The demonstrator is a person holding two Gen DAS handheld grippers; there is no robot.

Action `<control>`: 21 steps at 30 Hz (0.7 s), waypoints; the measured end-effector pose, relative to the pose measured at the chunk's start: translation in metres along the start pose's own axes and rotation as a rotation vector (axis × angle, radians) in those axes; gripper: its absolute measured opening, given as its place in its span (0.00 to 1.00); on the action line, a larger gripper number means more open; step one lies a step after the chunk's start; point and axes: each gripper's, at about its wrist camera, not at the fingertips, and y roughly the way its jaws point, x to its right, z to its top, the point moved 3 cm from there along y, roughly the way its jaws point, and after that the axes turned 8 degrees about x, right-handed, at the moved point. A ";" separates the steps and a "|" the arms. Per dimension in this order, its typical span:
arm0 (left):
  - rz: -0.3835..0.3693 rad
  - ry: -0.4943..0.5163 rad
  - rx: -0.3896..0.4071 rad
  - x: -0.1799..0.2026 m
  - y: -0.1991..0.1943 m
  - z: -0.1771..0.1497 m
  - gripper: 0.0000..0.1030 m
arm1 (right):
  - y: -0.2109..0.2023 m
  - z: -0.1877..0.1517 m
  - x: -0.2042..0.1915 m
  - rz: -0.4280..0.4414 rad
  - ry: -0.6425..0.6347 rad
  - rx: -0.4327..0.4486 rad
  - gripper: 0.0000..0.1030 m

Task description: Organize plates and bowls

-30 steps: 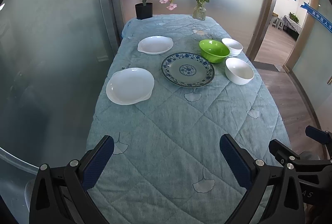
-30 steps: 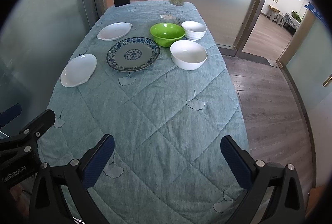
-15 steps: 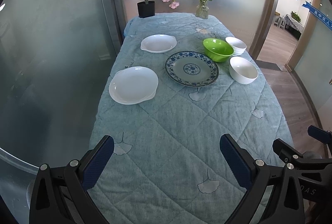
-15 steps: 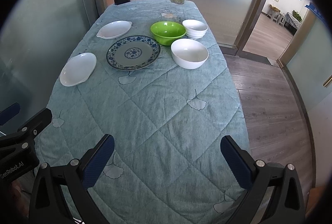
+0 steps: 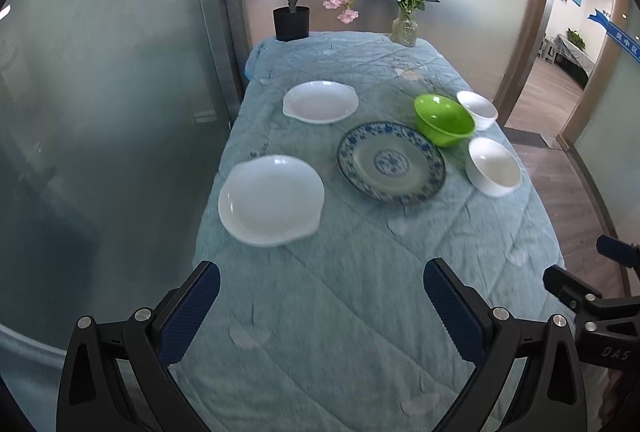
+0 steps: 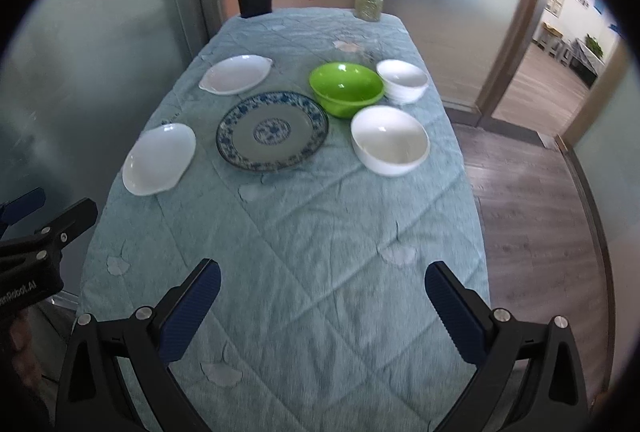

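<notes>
On the blue quilted table lie a near white plate (image 5: 271,199) (image 6: 159,159), a far white plate (image 5: 320,107) (image 6: 235,74), a blue-patterned plate (image 5: 391,161) (image 6: 273,131), a green bowl (image 5: 444,119) (image 6: 346,89), a near white bowl (image 5: 494,166) (image 6: 390,140) and a far white bowl (image 5: 477,109) (image 6: 402,80). My left gripper (image 5: 320,302) is open and empty above the table's near part, short of the near white plate. My right gripper (image 6: 322,300) is open and empty, short of the bowls.
A black pot with pink blossoms (image 5: 291,23) and a glass vase of flowers (image 5: 405,28) stand at the table's far end. Frosted glass walls run along the left (image 5: 120,111). Wooden floor and a doorway (image 6: 532,159) lie to the right.
Both grippers have moved forward toward the dishes, which now look larger and closer. Jaws stay open. No dish has moved.
</notes>
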 end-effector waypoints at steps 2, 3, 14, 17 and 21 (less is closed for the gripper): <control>-0.012 0.002 -0.010 -0.004 0.016 0.017 1.00 | 0.011 0.015 -0.002 0.036 0.000 -0.004 0.99; -0.021 0.001 -0.016 -0.006 0.023 0.024 1.00 | 0.018 0.022 -0.002 0.057 0.007 -0.011 0.99; -0.170 0.056 -0.098 0.006 0.169 0.118 1.00 | 0.136 0.043 -0.001 0.146 0.163 -0.170 0.99; -0.181 0.072 -0.141 0.013 0.213 0.131 1.00 | 0.171 0.043 0.006 0.144 0.254 -0.217 0.99; -0.231 0.041 -0.215 0.018 0.271 0.137 1.00 | 0.212 0.046 0.004 0.101 0.317 -0.248 0.99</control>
